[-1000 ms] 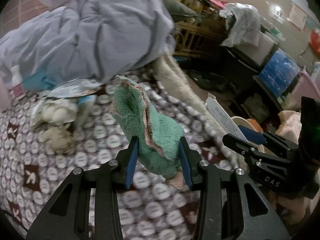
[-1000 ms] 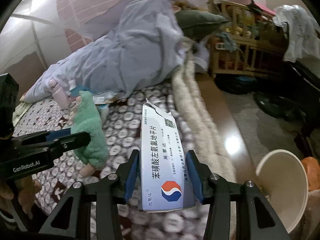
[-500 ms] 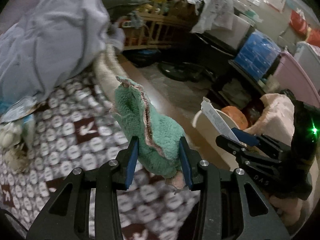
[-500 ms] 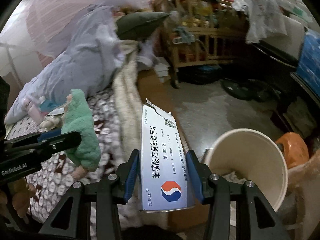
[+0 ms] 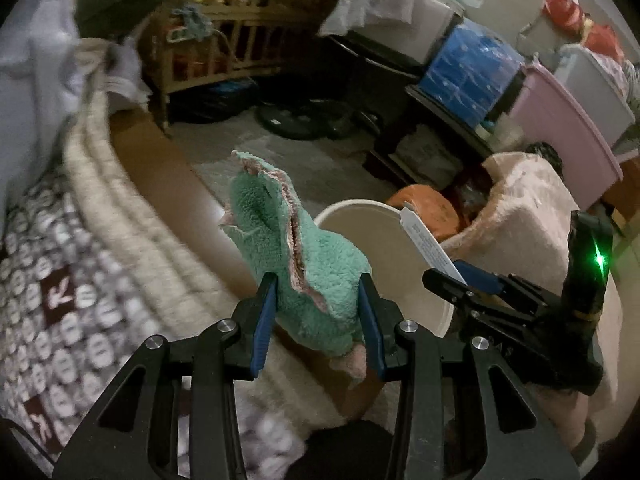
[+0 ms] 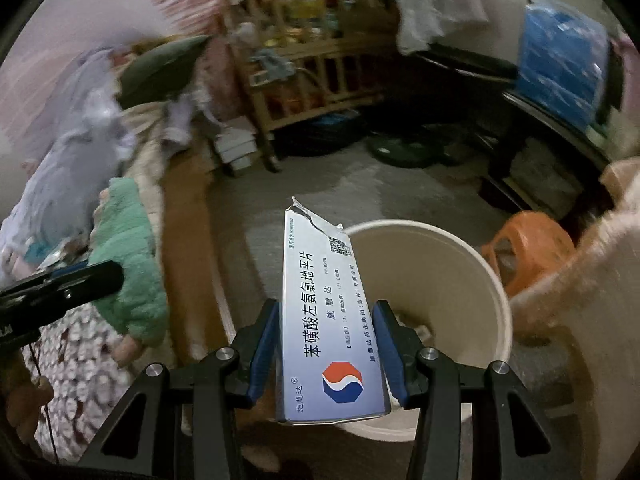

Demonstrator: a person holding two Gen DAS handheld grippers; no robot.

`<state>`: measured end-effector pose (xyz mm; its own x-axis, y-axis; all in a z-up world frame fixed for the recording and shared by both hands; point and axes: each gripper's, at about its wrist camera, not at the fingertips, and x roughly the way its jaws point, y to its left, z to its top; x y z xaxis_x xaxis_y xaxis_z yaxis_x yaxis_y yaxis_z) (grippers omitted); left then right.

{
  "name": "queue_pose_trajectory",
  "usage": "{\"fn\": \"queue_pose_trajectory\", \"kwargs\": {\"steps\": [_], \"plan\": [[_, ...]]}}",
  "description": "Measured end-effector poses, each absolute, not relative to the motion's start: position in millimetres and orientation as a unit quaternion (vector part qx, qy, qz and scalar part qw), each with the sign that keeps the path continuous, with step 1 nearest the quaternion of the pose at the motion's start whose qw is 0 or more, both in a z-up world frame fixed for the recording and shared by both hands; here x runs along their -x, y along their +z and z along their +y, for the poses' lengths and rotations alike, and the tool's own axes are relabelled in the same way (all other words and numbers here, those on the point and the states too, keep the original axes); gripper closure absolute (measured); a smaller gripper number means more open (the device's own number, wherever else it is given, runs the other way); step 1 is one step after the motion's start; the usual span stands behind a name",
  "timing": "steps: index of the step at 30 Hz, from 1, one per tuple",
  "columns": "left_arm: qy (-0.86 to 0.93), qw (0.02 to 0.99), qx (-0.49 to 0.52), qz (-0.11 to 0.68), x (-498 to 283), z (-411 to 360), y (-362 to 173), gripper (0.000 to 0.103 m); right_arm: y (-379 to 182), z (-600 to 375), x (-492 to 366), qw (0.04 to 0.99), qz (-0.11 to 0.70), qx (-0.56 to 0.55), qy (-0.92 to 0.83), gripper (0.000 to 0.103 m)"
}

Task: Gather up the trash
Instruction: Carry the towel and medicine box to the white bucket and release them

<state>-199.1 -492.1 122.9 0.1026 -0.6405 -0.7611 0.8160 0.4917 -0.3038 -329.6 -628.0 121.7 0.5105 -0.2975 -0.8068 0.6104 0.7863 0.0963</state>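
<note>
My left gripper [image 5: 318, 320] is shut on a green fuzzy sock [image 5: 296, 256] with a pink torn edge, held upright beside the bed's edge. The sock also shows in the right wrist view [image 6: 128, 272]. My right gripper [image 6: 326, 344] is shut on a white medicine box [image 6: 324, 312] with a red and blue logo, held over the near rim of a cream trash bin [image 6: 452, 264]. In the left wrist view the bin [image 5: 384, 248] stands just behind the sock, with the right gripper [image 5: 460, 280] and the box [image 5: 424, 240] over its right side.
The bed with a patterned cover [image 5: 48, 288] and cream fleece edge [image 5: 132, 224] lies to the left. An orange stool [image 6: 532, 248] and a pink fuzzy cloth [image 5: 532, 216] stand right of the bin. A wooden crib [image 6: 304, 80] and storage boxes [image 5: 472, 68] line the far side.
Both grippers have swung right, from over the bed to the floor side. The bin now sits directly under the box and close behind the sock. Both grips are unchanged.
</note>
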Motion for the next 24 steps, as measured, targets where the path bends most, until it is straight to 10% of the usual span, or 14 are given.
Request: {"fn": "queue_pose_trajectory", "kwargs": {"steps": [24], "plan": [[-0.515,0.707,-0.117,0.470,208.4,-551.8,93.4,0.065,84.4,-673.2,344.5,0.814,0.438,-0.231,-0.302,0.057]]}}
